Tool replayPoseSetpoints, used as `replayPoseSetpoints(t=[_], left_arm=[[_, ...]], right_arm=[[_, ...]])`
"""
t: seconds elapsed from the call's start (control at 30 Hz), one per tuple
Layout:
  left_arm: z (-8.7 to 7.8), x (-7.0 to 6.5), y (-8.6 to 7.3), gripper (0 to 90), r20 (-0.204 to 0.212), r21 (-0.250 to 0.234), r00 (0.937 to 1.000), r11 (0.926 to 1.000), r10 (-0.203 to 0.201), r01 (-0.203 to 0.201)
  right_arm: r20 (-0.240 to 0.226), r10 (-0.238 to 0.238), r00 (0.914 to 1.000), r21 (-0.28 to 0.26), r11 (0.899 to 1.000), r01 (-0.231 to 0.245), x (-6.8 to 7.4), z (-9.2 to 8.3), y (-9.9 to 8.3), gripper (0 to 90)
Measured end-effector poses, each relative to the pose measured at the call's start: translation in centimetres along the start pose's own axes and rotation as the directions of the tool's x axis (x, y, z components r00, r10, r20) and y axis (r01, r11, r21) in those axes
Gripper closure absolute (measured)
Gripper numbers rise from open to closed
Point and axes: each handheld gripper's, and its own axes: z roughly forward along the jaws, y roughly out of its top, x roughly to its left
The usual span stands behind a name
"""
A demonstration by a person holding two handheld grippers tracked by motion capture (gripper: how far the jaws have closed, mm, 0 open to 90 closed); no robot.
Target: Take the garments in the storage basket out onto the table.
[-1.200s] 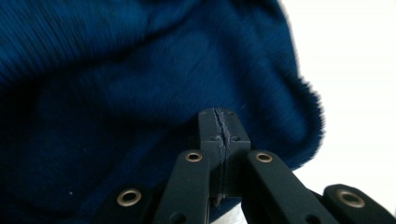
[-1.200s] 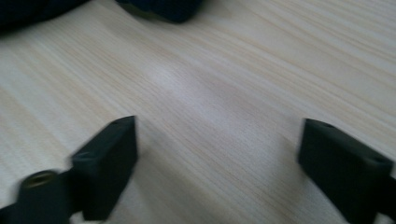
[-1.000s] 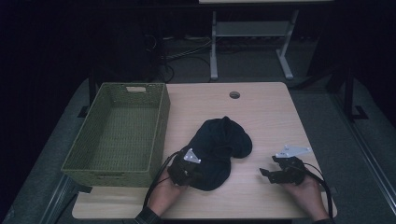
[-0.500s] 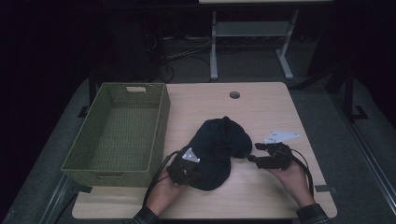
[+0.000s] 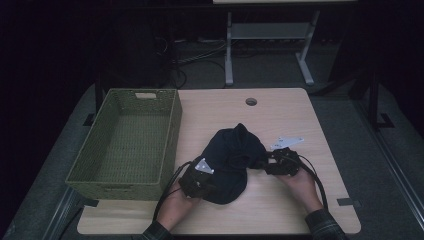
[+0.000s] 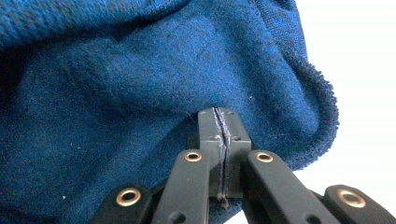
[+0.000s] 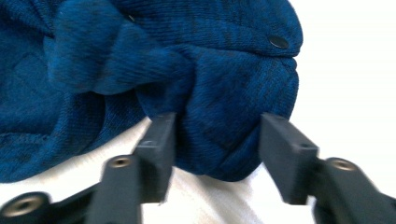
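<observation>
Right gripper (image 5: 261,165) now at the right edge of the dark blue knit garment (image 5: 230,162); a second ago it sat farther right on the table (image 5: 285,215), apart from the cloth. Its jaws have just been closing, and in the right gripper view a bunched fold of the knit (image 7: 219,126) with a snap button (image 7: 279,42) lies between them, the left pad against it, the right pad with a sliver of gap, so not yet a firm pinch. Left gripper (image 6: 219,128) unmoved at the garment's near-left edge, jaws pressed together on a thin layer of cloth, a thread of knit showing in the seam between the pads. Reading: second grasp nearly made, which should let both hands lift or fold the piece. Garment lies crumpled mid-table, just right of the green woven basket (image 5: 165,145), which sits at the left side. Cable hole (image 5: 251,101) at the far edge. Nothing stands between garment and basket but the basket's own wall; the trailing cables by each hand could snag.
</observation>
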Motion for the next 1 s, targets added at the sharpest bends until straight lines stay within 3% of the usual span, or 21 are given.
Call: replayPoseSetpoints(t=[0.03,0.07,0.1,0.13,0.23,0.57,0.83,1.0], left_arm=[[0.0,0.0,0.0,89.0,0.0,0.0,1.0,1.0,0.0,0.0],[0.0,0.0,0.0,89.0,0.001,-0.001,1.0,1.0,0.0,0.0],[0.0,0.0,0.0,89.0,0.001,0.0,1.0,1.0,-0.001,0.001],[0.0,0.1,0.0,89.1,0.002,0.0,1.0,1.0,-0.001,0.001],[0.0,0.1,0.0,89.1,0.002,0.001,1.0,1.0,-0.001,0.001],[0.0,0.2,0.0,89.5,0.008,-0.002,0.9999,0.9999,-0.012,0.012],[0.0,0.3,0.0,89.8,0.015,-0.003,0.9997,0.9998,-0.017,0.017],[0.1,0.3,0.0,89.7,0.019,-0.008,0.9995,0.9997,-0.024,0.024]], right_arm=[[0.0,0.0,1.0,0.0,1.0,0.0,0.0,0.0,0.0,50.4],[0.006,-0.007,1.0,-0.008,1.0,0.007,-0.1,0.1,0.0,62.5],[0.006,-0.007,1.0,-0.008,1.0,0.007,-0.1,0.1,0.0,62.5],[0.011,-0.013,0.9999,-0.018,1.0,0.013,-0.1,0.0,0.1,75.0],[0.01,-0.014,0.9998,-0.019,1.0,0.015,-0.2,0.1,0.1,81.1],[-0.001,-0.017,0.9999,-0.02,1.0,0.017,-1.1,-0.5,1.9,84.5],[-0.003,0.014,0.9999,-0.036,0.999,-0.014,-2.9,-0.7,3.7,84.8],[0.011,0.005,0.9999,-0.029,1.0,-0.004,-3.9,-0.3,5.4,85.1]])
